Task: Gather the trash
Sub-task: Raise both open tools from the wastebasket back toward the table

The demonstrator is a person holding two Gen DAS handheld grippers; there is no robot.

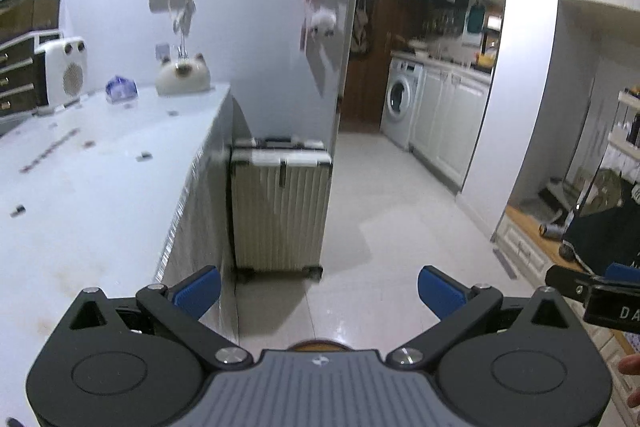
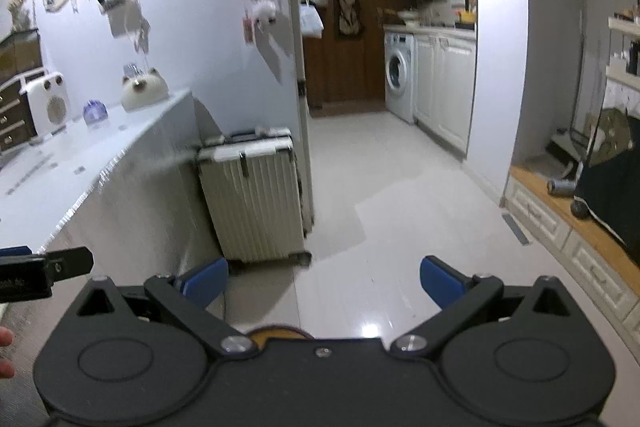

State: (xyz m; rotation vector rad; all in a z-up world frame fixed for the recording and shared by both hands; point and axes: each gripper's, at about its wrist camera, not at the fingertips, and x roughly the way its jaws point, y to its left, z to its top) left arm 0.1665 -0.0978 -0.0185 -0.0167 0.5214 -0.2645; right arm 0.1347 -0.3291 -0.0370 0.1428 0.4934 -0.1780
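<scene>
Trash-wise I've grabbed nothing: left gripper (image 1: pixel 319 291) and right gripper (image 2: pixel 324 287) both gape wide and empty; small scraps (image 1: pixel 143 157) sit on the table (image 1: pixel 100 195) to my left.

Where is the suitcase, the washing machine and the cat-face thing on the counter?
suitcase (image 1: pixel 280 203): left wrist view, on its ribbed front.
washing machine (image 2: pixel 398 75): right wrist view, on its round door.
cat-face thing (image 1: pixel 183 75): left wrist view, on its white face.
</scene>
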